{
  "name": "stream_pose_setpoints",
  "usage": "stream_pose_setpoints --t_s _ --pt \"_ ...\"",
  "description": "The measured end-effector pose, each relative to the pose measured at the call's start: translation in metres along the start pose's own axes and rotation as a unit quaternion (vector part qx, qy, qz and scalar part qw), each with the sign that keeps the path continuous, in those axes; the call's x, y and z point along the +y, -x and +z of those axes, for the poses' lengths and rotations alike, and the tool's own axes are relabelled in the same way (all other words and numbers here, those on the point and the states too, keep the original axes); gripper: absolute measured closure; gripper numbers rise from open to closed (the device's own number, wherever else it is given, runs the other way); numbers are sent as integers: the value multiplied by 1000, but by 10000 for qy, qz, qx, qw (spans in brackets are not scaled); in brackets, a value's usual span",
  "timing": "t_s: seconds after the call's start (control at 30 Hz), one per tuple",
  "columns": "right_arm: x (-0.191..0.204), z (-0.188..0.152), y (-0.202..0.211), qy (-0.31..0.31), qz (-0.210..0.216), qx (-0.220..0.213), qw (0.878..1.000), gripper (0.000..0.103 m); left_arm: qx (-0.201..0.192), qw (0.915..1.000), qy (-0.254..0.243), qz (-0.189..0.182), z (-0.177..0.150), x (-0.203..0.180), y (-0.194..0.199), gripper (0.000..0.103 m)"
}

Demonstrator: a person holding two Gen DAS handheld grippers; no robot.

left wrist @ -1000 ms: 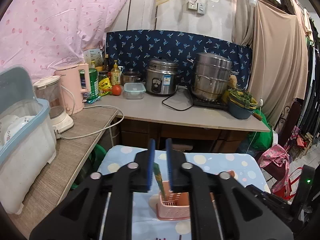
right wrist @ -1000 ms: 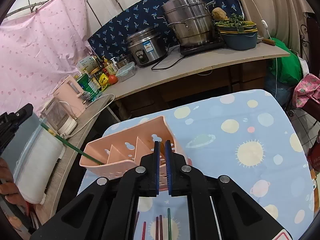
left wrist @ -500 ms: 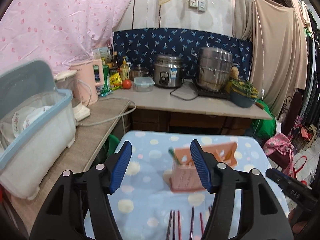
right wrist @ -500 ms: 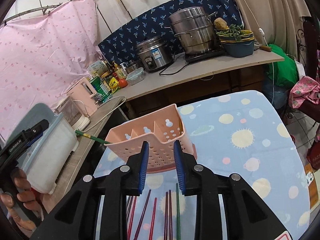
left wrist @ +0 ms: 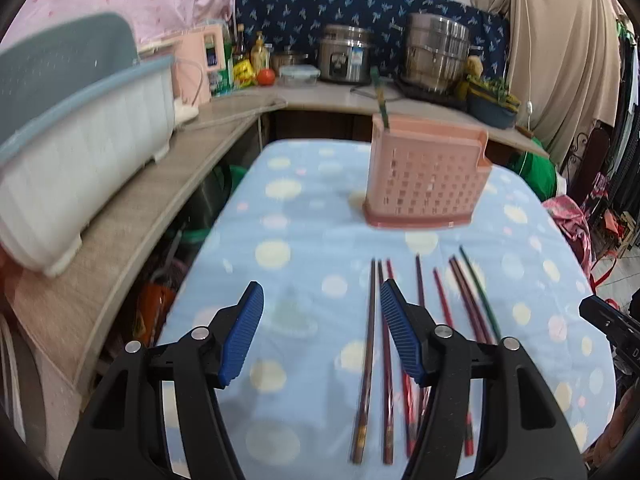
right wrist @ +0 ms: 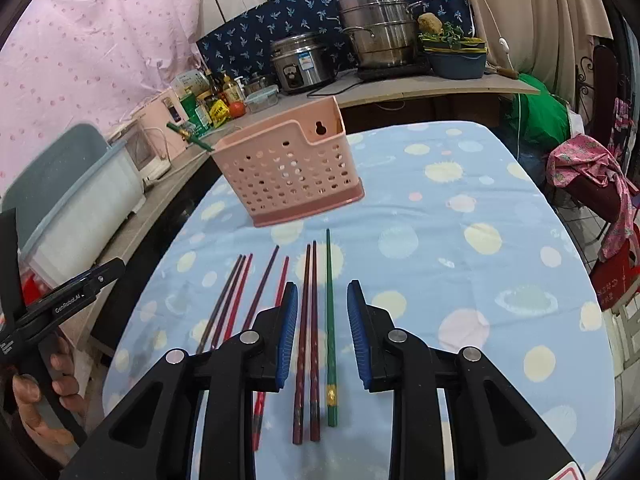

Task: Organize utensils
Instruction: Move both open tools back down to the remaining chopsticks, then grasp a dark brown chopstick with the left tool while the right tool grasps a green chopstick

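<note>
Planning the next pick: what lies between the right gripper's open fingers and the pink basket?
In the right wrist view, the right gripper faces the pink basket across two dark red chopsticks, a green chopstick, then bare tablecloth.

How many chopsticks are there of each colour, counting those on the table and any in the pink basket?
Green chopsticks: 2 (one on the blue spotted tablecloth, one in the pink perforated plastic basket)
Red or dark brown chopsticks: 7 (all on the tablecloth)
Total: 9
</note>
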State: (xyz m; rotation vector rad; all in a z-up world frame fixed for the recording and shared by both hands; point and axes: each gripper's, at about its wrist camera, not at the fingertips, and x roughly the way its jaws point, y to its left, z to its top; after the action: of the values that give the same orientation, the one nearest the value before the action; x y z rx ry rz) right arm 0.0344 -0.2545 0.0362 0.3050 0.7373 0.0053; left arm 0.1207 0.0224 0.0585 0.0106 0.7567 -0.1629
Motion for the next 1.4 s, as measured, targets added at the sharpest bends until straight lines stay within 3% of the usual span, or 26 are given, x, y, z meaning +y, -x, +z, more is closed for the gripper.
stream_pose_setpoints --t_s 0.3,0.6,0.87,1.4 --pt "-3 -49 -14 -56 -178 357 9992 77 429 9991 40 -47 -54 -1 -11 45" --pt "0 -67 -28 -7 -196 517 9985 77 651 9978 -83 -79 -85 -10 -19 45" --pt "2 -72 -38 -21 -229 594 9980 78 765 9969 -158 -107 -96 -14 -25 45" --pt "-1 -75 -52 18 -292 720 9970 90 904 9957 -164 -116 -104 -14 -32 45"
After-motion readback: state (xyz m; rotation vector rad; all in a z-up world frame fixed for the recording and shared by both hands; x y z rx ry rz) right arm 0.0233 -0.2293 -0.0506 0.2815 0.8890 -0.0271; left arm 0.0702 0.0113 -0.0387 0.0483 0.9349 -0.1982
